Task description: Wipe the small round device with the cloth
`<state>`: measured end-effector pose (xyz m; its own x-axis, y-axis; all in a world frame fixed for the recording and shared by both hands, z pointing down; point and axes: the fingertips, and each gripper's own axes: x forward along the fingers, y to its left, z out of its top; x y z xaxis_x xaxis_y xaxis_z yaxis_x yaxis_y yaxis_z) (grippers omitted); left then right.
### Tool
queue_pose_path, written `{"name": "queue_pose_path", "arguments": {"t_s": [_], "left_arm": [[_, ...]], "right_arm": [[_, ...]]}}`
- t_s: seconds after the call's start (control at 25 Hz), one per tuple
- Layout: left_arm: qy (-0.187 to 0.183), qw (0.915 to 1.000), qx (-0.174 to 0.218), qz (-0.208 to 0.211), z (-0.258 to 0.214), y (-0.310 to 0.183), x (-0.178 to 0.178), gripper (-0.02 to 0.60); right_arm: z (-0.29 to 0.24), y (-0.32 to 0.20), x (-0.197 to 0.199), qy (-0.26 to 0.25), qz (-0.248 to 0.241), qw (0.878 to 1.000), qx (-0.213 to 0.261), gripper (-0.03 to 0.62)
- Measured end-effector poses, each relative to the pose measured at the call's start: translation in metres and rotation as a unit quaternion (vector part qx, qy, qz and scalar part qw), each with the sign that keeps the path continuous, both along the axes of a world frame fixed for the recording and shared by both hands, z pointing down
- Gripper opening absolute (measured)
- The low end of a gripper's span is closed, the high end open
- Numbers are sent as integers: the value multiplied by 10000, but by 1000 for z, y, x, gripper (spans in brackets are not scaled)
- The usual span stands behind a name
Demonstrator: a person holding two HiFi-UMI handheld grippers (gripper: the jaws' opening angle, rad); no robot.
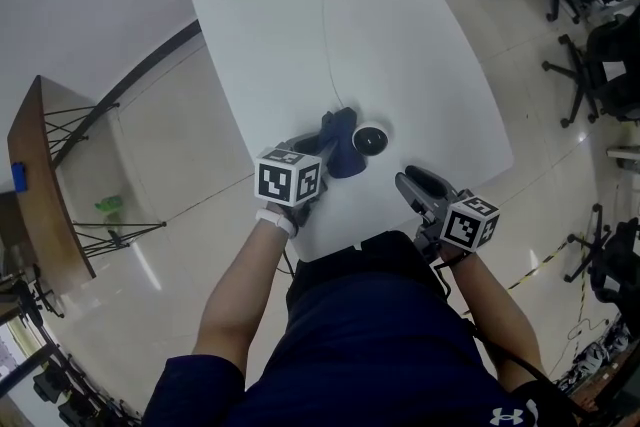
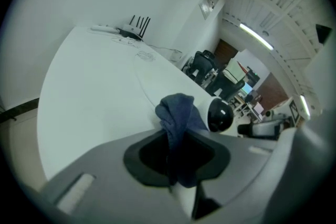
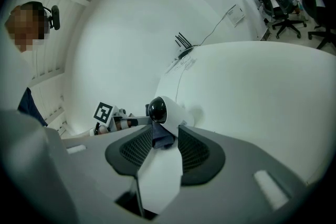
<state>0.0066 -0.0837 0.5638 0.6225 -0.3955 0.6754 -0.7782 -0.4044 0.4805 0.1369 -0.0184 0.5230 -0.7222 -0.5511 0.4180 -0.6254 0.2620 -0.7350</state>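
The small round device, white with a black face, stands near the front edge of the white table. A dark blue cloth is bunched against its left side, and my left gripper is shut on it. In the left gripper view the cloth hangs out from between the jaws, with the device just to its right. My right gripper is a short way off the device's right front, open, with nothing between its fingers. In the right gripper view the device sits just beyond the jaw tips of the right gripper.
A thin white cable runs from the device to a coil at the far end of the table. A router with antennas stands there. Office chairs are on the right, and a wooden stand is on the left. The table's front edge is close to the person's body.
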Motion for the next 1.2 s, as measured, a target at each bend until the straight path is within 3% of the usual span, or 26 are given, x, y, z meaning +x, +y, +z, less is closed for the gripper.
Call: {"name": "queue_pose_path", "arguments": {"t_s": [0.16,0.4,0.56,0.72,1.0,1.2], "left_arm": [[-209,9996,-182,9,23,0,-2,67],[-177,9995,-237,-126,29,-4,-7,67],[164,9986,-100,-492,0,2,-25,67],[484,9968,316,-549,-56,16,-26,67],[686,9931,946,-10,-100,23,49,67],[362,9918,1181,330,-82,22,77,67]], "right_arm": [[1,1,0,12,28,10000,-28,155],[6,6,3,-15,129,9999,-109,150],[4,8,4,-33,173,9998,-87,144],[4,10,8,-61,208,9997,-83,143],[4,11,4,-119,184,9997,-90,140],[3,14,2,-119,214,9996,-111,140]]}}
